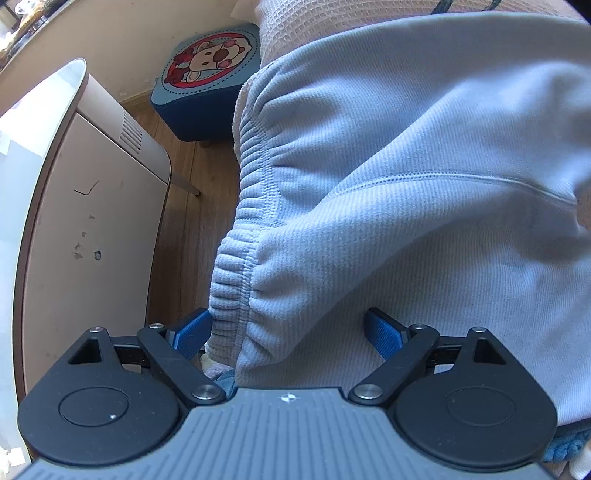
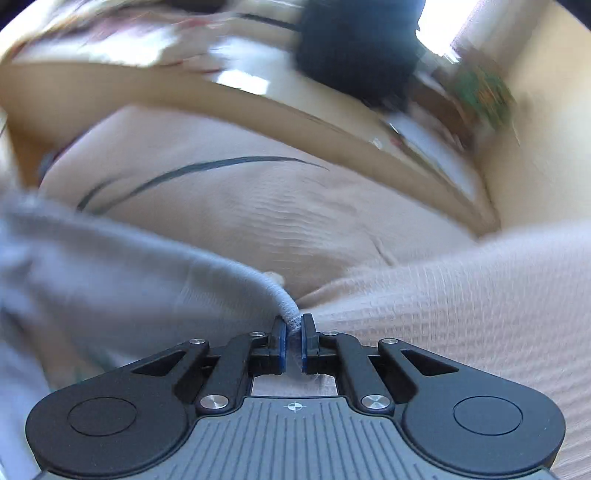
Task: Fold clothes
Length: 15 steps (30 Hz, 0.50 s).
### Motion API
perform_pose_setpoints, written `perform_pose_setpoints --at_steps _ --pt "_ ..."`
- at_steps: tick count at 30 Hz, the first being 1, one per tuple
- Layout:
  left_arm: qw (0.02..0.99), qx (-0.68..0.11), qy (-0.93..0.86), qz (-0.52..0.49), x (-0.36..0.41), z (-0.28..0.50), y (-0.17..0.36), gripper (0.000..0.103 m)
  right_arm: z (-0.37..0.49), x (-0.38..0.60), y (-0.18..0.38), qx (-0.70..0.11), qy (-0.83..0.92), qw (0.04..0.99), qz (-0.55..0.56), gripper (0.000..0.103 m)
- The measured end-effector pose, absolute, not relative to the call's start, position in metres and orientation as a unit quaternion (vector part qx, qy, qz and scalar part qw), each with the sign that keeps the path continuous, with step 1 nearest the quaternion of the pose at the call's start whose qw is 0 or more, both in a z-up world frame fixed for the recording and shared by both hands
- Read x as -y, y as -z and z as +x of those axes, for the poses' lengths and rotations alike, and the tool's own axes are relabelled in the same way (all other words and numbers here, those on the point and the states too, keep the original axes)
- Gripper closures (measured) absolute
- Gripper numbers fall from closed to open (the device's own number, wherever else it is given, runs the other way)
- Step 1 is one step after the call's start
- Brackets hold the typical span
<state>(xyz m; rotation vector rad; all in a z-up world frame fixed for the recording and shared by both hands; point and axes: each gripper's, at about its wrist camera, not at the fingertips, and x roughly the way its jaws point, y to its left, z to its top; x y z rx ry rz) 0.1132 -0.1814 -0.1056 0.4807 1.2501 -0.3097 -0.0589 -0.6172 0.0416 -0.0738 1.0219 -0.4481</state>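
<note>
A light blue fleece garment (image 1: 388,184) with a ribbed elastic band (image 1: 240,236) lies on a beige waffle-knit cover (image 1: 295,33). My left gripper (image 1: 288,332) is open, its blue pads on either side of the garment's banded edge, which lies between them. In the blurred right wrist view my right gripper (image 2: 293,332) is shut on a bunched edge of the light blue garment (image 2: 110,266), which stretches away to the left over the beige cover (image 2: 461,302).
A beige cabinet (image 1: 92,221) stands at the left, beside a wood floor (image 1: 195,199). A blue stool with a cartoon dog print (image 1: 207,74) stands beyond. In the right wrist view, a beige cushion (image 2: 258,192) and a dark blurred object (image 2: 354,48) lie ahead.
</note>
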Motion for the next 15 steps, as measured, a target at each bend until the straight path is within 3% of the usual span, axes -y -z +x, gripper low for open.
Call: perform_pose_setpoints --at_steps 9,14,15 --pt "0.772 -0.585 0.140 0.206 0.177 0.118 0.104 0.013 0.017 0.632 0.059 -0.570 0.269 0.774 -0.063 0.096" --pt "0.770 -0.587 0.152 0.197 0.174 0.119 0.100 0.013 0.016 0.631 0.060 -0.572 0.265 0.772 -0.083 0.095" --pt "0.770 -0.587 0.156 0.195 0.174 0.119 0.098 0.013 0.014 0.630 0.058 -0.565 0.265 0.777 -0.086 0.089"
